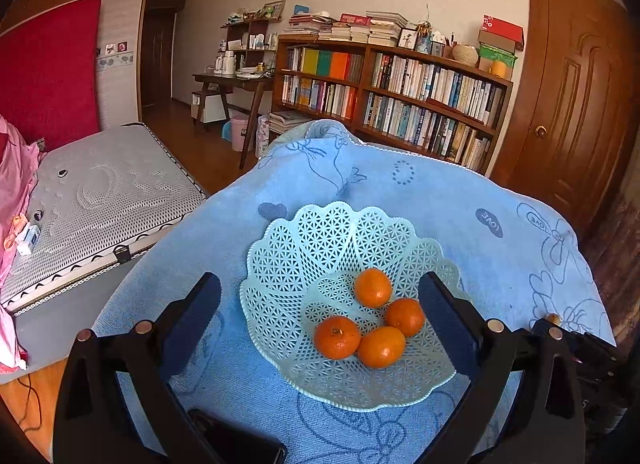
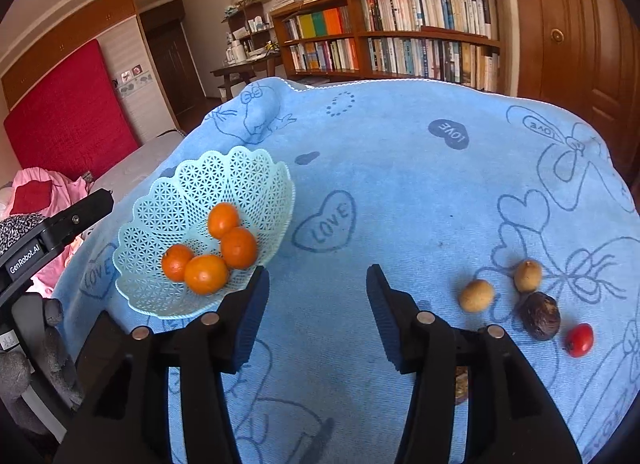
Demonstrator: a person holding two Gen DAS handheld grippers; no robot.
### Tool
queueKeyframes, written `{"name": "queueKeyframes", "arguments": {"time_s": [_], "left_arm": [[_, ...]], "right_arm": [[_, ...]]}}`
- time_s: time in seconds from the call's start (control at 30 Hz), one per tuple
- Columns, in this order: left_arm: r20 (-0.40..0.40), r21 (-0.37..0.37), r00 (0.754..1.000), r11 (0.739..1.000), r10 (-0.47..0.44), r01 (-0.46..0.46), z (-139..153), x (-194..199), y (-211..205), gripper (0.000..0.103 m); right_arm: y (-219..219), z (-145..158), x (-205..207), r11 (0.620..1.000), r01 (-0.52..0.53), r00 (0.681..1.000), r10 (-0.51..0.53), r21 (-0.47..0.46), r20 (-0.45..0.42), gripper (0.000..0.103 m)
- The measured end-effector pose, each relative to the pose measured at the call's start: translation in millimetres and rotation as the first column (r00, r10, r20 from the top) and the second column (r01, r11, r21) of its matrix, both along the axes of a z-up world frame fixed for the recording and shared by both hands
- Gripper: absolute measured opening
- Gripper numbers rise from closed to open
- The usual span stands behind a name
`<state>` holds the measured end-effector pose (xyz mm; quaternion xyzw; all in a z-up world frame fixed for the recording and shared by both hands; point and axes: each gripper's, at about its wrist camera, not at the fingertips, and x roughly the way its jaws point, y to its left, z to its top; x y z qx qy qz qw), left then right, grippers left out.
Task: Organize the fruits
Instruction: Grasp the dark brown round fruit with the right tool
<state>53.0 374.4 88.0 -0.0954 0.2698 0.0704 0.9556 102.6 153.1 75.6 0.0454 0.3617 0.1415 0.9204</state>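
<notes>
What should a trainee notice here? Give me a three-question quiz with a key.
1. How many oranges lie in the basket?
2. True or false: the right claw is shut on a fruit.
3. Which fruit lies farthest right on the blue towel: A) red fruit, B) dark fruit, C) tan fruit?

Key: 1. Four. 2. False; its jaws are open and empty, as are the left claw jaws. 3. A.

L wrist cam: close above basket [image 1: 348,304]. R wrist cam: further right, over towel [image 2: 400,184]. Both share basket, bookshelf [image 1: 400,92].
</notes>
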Motion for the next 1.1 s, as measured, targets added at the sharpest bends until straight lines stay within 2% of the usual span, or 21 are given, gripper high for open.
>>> {"name": "queueKeyframes", "arguments": {"time_s": [0.3, 0.5, 0.73, 1.1], "left_arm": [[-0.006, 0.011, 1.000, 1.000, -0.029, 0.029, -2.9, 0.8, -9.1, 0.100], [-0.013, 0.027, 0.998, 0.998, -0.055, 0.056, -6.5, 0.5, -20.7, 0.100], [-0.026, 0.061, 0.994, 0.992, -0.106, 0.107, -10.8, -0.1, -41.3, 0.100], [-0.053, 0.108, 0.983, 0.977, -0.177, 0.182, -18.9, -1.8, -71.2, 0.100]], "right_arm": [[-62.4, -3.0, 2.6, 0.991, 0.129, 0.992, -0.129, -0.021, -0.011, 0.051], [-108.9, -10.9, 6.4, 0.976, 0.215, 0.975, -0.215, -0.018, -0.051, 0.051], [-141.1, -27.6, 18.1, 0.966, 0.257, 0.959, -0.259, -0.028, -0.119, 0.051], [-145.7, -46.3, 32.0, 0.974, 0.220, 0.959, -0.227, -0.063, -0.167, 0.051]]}}
